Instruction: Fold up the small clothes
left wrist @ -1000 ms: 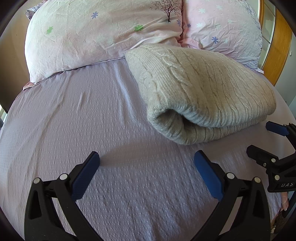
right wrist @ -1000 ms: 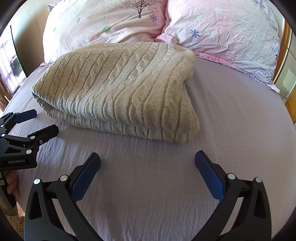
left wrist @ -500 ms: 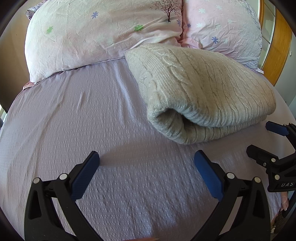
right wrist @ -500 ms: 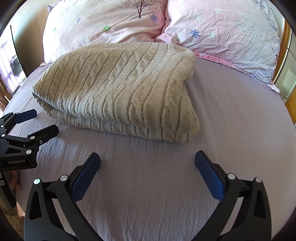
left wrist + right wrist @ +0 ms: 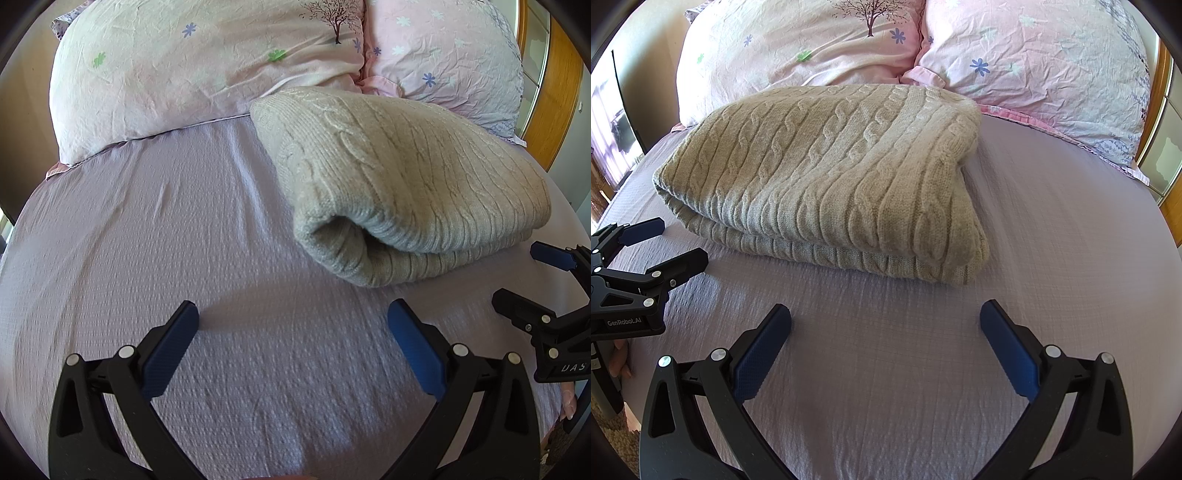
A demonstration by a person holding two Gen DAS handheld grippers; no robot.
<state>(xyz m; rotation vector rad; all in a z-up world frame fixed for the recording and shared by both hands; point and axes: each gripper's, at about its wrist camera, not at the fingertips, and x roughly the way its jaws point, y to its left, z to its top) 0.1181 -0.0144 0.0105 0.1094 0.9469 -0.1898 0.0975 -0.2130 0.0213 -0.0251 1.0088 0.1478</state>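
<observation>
- The cable-knit sweater [image 5: 827, 177] lies folded in a thick bundle on the lilac bed sheet [image 5: 1052, 258], ahead of the right gripper [image 5: 885, 325] and ahead-right of the left gripper [image 5: 293, 321], touching neither
- Both grippers are released, fingers spread wide and holding nothing; the left gripper also shows at the left edge of the right wrist view, just beside the sweater's near-left corner
- Judged by its bulk, the sweater is soft, limp and moderately heavy for clothing; it likely sags and unrolls if lifted by one layer only
- The chunky ribbed knit looks grippy, not slippery, and nothing about it is fragile, though loose yarn could snag on a fingertip
- Best hold, in my judgement: pinch through all layers at the near stacked edge, one gripper toward each end
- The rolled fold facing the left gripper is rounded and open like a tube, so it is fat to clamp
- The sheet is finely crinkled; two pink floral pillows [image 5: 1034, 74] sit beyond the sweater, creased and puffy
</observation>
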